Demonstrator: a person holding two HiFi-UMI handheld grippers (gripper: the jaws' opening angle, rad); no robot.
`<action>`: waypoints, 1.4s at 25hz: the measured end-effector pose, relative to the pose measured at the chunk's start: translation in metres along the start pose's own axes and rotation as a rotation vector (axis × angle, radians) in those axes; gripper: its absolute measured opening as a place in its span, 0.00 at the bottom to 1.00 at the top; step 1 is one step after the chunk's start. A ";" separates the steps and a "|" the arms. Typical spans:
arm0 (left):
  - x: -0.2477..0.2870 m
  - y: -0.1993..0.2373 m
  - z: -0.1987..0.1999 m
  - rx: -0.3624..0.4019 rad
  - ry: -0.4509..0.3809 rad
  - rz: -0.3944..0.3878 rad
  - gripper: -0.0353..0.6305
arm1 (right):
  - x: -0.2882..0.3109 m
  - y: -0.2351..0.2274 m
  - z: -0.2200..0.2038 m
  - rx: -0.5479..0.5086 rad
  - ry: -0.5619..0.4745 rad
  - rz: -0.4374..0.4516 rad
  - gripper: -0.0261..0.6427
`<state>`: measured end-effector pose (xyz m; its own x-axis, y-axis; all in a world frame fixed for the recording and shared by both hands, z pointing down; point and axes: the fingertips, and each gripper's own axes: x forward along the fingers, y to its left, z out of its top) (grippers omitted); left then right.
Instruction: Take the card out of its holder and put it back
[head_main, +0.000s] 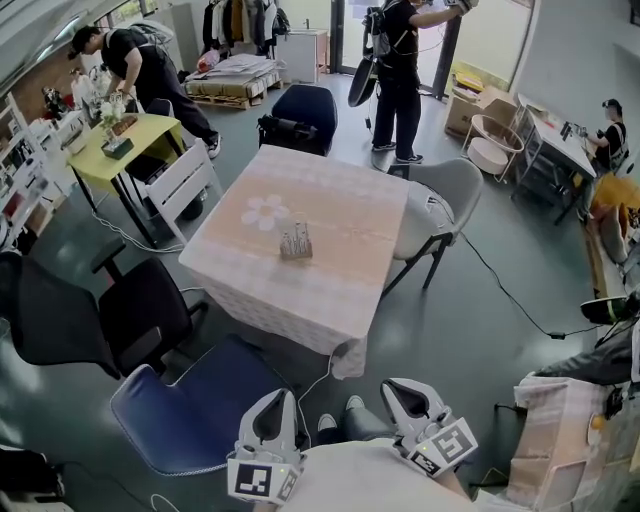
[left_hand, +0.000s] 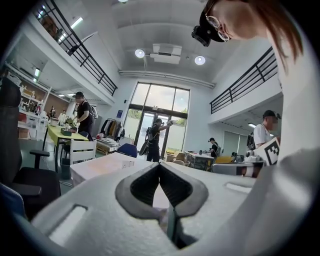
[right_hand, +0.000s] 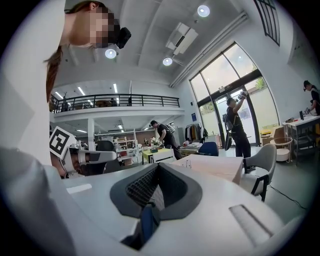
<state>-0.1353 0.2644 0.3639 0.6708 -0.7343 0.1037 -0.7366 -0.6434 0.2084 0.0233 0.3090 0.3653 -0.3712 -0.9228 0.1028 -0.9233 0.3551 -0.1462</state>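
Note:
A small card holder (head_main: 296, 243) with a card standing in it sits near the middle of a square table with a pale cloth (head_main: 350, 260). Both white grippers are low at the bottom of the head view, held close to the person's body and well short of the table. The left gripper (head_main: 276, 394) has its jaws together with nothing between them. The right gripper (head_main: 396, 386) is likewise shut and empty. In the left gripper view the left gripper (left_hand: 159, 164) points level toward the table, where the holder (left_hand: 127, 163) shows small and far. In the right gripper view the right gripper (right_hand: 157, 164) points at the same table (right_hand: 215, 167).
A blue chair (head_main: 195, 410) and a black chair (head_main: 60, 320) stand at the table's near left, and a grey chair (head_main: 445, 200) at its right. A yellow table (head_main: 120, 145) and a white chair (head_main: 185, 180) lie beyond. People stand at the back. A cable (head_main: 500, 295) runs over the floor.

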 end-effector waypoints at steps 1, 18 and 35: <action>0.001 0.001 0.000 -0.002 0.001 0.003 0.05 | 0.002 -0.001 0.001 0.000 0.001 0.002 0.04; 0.084 0.002 0.024 -0.012 -0.047 0.095 0.05 | 0.060 -0.076 0.021 -0.001 0.021 0.116 0.04; 0.141 -0.022 0.027 0.008 -0.069 0.159 0.05 | 0.078 -0.140 0.024 0.012 0.015 0.199 0.04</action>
<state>-0.0266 0.1695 0.3474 0.5383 -0.8401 0.0674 -0.8339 -0.5194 0.1865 0.1256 0.1835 0.3697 -0.5478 -0.8322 0.0857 -0.8304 0.5283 -0.1773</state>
